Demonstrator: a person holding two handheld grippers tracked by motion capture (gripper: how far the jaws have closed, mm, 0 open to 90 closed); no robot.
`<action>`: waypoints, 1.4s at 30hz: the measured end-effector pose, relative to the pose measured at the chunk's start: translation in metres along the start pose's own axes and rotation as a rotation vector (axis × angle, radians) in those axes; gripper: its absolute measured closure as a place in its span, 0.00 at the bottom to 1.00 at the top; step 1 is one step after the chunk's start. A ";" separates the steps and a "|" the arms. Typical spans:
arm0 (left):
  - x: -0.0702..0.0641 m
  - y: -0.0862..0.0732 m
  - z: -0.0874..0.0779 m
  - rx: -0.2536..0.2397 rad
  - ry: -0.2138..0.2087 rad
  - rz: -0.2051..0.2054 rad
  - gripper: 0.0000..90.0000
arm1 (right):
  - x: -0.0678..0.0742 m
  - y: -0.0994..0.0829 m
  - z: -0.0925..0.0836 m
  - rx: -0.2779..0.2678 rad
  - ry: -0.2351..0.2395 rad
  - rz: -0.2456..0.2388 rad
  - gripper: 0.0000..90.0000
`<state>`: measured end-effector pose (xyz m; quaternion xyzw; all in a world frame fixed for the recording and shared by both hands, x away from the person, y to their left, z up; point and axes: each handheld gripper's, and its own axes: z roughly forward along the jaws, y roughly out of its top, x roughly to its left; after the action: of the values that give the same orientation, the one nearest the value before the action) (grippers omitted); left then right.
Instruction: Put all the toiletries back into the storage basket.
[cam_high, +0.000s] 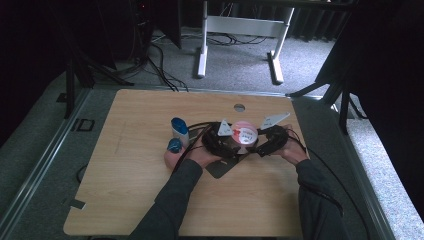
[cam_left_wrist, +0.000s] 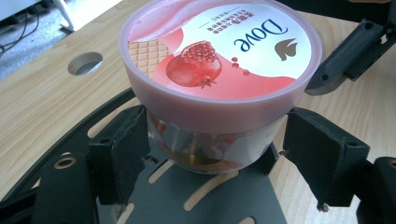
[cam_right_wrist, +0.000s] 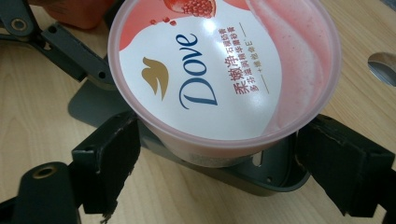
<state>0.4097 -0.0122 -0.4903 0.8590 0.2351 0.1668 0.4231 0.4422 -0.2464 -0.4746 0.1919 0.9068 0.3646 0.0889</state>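
Both forearms come in from six o'clock and angle toward each other at the table's middle. The left claw (cam_high: 231, 145) and the right claw (cam_high: 261, 146) face one another, close together, each with its jaws spread wide.

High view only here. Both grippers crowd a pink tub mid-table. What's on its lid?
Observer: The lid reads Dove, with a pomegranate pictured.
Operator: Left gripper's jaws, where?
Observer: The left gripper has its jaws either side of the tub, on its clear body below the lid; contact unclear.
Operator: And the right?
Observer: The right gripper has a jaw on each side just under the lid's rim; I cannot tell whether they touch.
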 end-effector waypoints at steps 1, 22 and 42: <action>0.001 0.000 0.001 0.004 0.006 0.000 0.26 | -0.001 0.000 0.001 0.005 -0.003 -0.002 0.16; 0.005 -0.010 0.029 0.051 0.023 -0.057 0.29 | -0.012 -0.007 0.023 0.072 -0.046 0.033 0.16; 0.005 -0.017 0.039 0.106 0.000 -0.098 0.34 | -0.011 -0.013 0.033 0.147 -0.072 0.048 0.17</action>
<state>0.4284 -0.0252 -0.5262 0.8677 0.2852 0.1332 0.3847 0.4585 -0.2390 -0.5071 0.2326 0.9224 0.2921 0.0983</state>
